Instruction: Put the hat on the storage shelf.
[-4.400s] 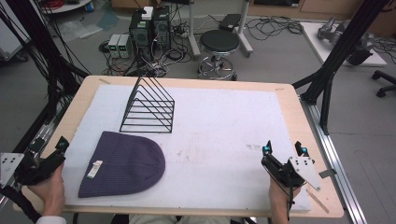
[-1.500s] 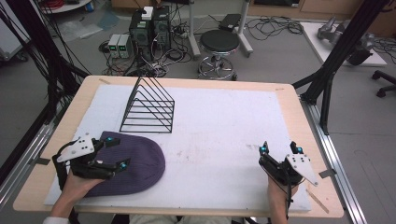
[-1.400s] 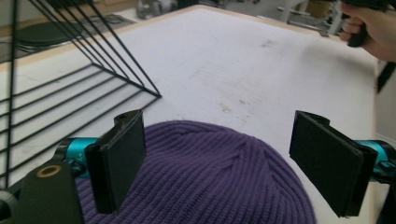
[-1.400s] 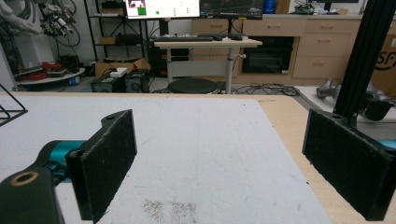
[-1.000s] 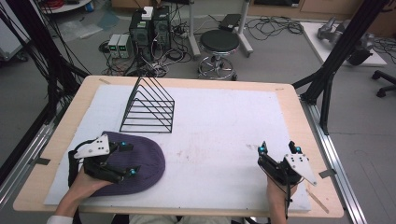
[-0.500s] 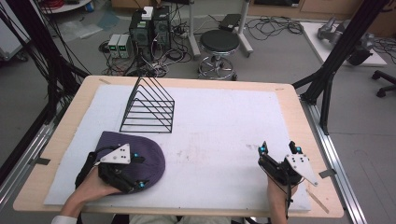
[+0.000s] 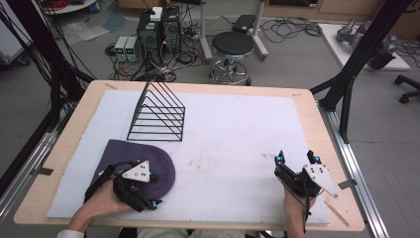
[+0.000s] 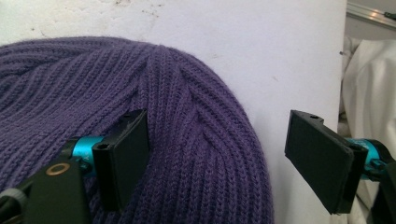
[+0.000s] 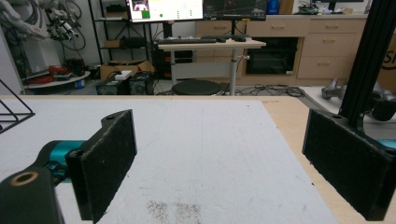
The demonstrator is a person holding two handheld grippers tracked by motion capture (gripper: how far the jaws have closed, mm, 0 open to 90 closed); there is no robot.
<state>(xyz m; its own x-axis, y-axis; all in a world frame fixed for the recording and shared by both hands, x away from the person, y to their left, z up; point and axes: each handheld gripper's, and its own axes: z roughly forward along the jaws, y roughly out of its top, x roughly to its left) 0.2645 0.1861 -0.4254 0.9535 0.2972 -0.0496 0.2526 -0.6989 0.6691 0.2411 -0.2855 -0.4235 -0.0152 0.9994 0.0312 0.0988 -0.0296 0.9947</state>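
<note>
Hat (image 7: 148, 161), at seven o'clock on the surface (image 7: 237, 134), probably ungrasped: left gripper (image 8: 217, 156) jaws apart astride its edge; right gripper (image 7: 295, 158) jaws apart, idle.

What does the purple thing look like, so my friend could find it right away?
Start at the white mat covering the wooden table, then go to its near left corner. Lying flat there, under the left claw, is a purple knitted hat with a rounded top. Its only neighbour, the black wire rack, is stiff and see-through, while the hat is soft and ribbed.
</note>
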